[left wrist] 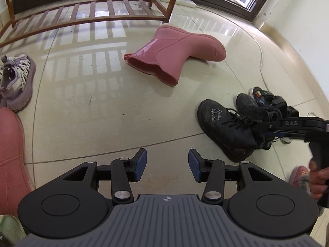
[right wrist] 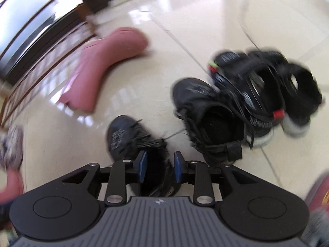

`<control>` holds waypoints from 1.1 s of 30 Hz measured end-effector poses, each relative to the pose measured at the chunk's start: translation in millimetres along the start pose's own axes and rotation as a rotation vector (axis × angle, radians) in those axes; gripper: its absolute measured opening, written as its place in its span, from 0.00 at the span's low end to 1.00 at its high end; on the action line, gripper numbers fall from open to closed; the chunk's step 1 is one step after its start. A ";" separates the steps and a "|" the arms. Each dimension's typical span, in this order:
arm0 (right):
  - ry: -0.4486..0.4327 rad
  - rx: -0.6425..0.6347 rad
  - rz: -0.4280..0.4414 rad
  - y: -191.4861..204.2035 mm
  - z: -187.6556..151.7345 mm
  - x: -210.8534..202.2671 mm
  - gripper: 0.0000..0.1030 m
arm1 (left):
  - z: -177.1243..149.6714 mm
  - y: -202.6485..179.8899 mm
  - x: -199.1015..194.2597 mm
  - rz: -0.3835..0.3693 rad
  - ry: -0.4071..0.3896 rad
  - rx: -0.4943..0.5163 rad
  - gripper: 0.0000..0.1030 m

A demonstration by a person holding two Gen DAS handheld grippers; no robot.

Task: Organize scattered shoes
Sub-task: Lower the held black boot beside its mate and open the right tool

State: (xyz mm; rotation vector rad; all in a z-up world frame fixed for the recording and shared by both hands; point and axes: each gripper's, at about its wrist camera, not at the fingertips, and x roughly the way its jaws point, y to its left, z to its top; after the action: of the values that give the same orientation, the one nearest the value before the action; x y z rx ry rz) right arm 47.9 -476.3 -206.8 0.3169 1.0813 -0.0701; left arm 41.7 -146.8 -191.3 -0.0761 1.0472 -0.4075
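Note:
My left gripper (left wrist: pixel 167 164) hangs open over bare floor tiles with nothing between its pads. A pink rubber boot (left wrist: pixel 176 51) lies on its side ahead of it, also blurred in the right wrist view (right wrist: pixel 107 65). A second pink boot (left wrist: pixel 10 154) stands at the left edge. My right gripper (right wrist: pixel 160 164) is open, its blue pads either side of the collar of a black lace-up boot (right wrist: pixel 123 135) that rests on the floor. From the left wrist view the right gripper (left wrist: pixel 265 128) sits at that boot's (left wrist: pixel 224 125) collar. The matching black boot (right wrist: pixel 205 111) stands beside it.
A wooden slatted shoe rack (left wrist: pixel 82 16) stands at the back by the window. Black sneakers (right wrist: pixel 267 82) crowd behind the boots. A lilac sandal shoe (left wrist: pixel 18 82) lies left. A white cable (left wrist: pixel 261 61) runs along the right wall. A pink slipper (left wrist: pixel 300 175) lies by the person's hand (left wrist: pixel 318 181).

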 end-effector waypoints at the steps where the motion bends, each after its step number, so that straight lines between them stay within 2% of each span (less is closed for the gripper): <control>1: 0.009 -0.038 0.003 3.6 0.9 -1.0 0.39 | 0.0 -0.8 -0.2 -0.003 0.000 0.003 0.47; 3: 0.046 -0.147 0.012 14.1 0.8 1.5 0.39 | 0.2 -2.6 -0.4 -0.005 -0.002 0.009 0.47; 6: 0.096 -0.245 0.021 23.1 0.0 11.8 0.40 | 0.9 -3.1 0.4 -0.009 0.000 0.009 0.47; 17: 0.168 -0.369 0.054 37.9 0.1 51.6 0.42 | -0.7 0.4 0.3 -0.016 0.008 -0.007 0.47; 18: 0.156 -0.364 0.054 38.2 -1.0 54.3 0.42 | -0.9 0.6 0.2 -0.015 0.009 -0.009 0.47; 20: 0.125 -0.350 0.050 38.4 -4.0 58.2 0.35 | -1.2 1.2 -0.1 -0.014 0.009 -0.012 0.47; 23: 0.090 -0.268 0.044 36.0 -5.7 58.5 0.28 | -1.8 2.7 -0.5 -0.011 0.010 -0.017 0.47; 30: 0.021 -0.042 -0.020 12.6 0.7 57.5 0.24 | -3.0 3.3 -0.9 -0.009 0.011 -0.024 0.48; 33: 0.022 0.038 -0.013 0.6 5.6 57.5 0.24 | -3.0 3.1 -1.2 -0.006 0.009 -0.022 0.48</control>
State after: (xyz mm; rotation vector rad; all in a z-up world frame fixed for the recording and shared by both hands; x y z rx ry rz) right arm 80.0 -471.8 -254.6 0.3456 1.1044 -0.0995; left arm 39.5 -143.1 -192.6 -0.0970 1.0609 -0.4019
